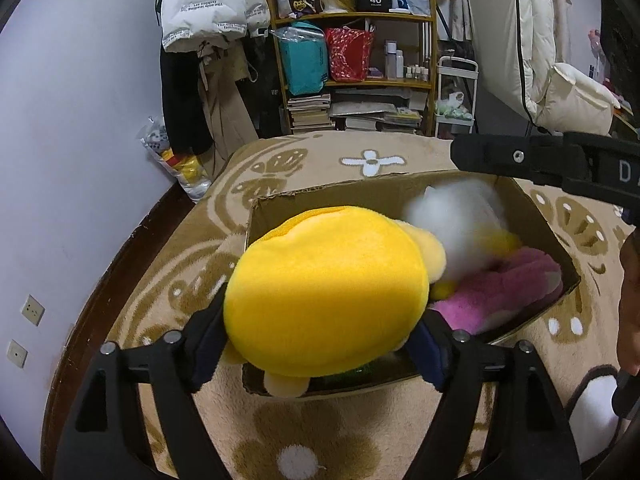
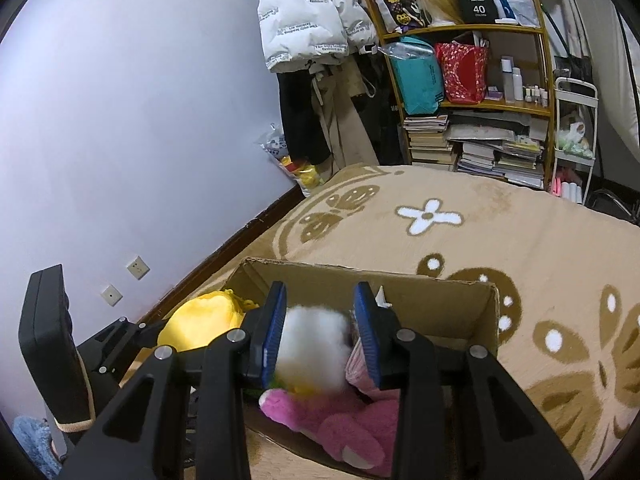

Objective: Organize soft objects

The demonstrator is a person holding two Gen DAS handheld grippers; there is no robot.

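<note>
Between my left jaws [image 1: 320, 344] sat the yellow plush [image 1: 326, 292], bulging well past both pads. The pads lay along its flanks, but I could not tell whether they were pressing it or merely resting beside it. Just under and beyond it lay the near wall of the cardboard box [image 1: 276, 204], so the plush hung over the box's near left corner.

My right jaws [image 2: 320, 340] were narrowly spread with the white plush [image 2: 312, 344] between the blue pads. It was blurred, and I could not tell whether the pads were pinching it. Directly below those jaws, inside the box, lay the pink plush [image 2: 340, 428], with a striped pink piece against the right pad. From the left camera the white plush showed just beyond and right of the yellow one, above the pink one.

Beyond both jaws the box's far wall stood up, and past it stretched the tan flowered blanket [image 2: 480, 240] on the bed. To the left ran the pale wall [image 1: 80, 120] with its sockets. Farthest off stood a crowded shelf [image 2: 472, 80] of books and bags, with hanging coats [image 2: 312, 20] beside it.
</note>
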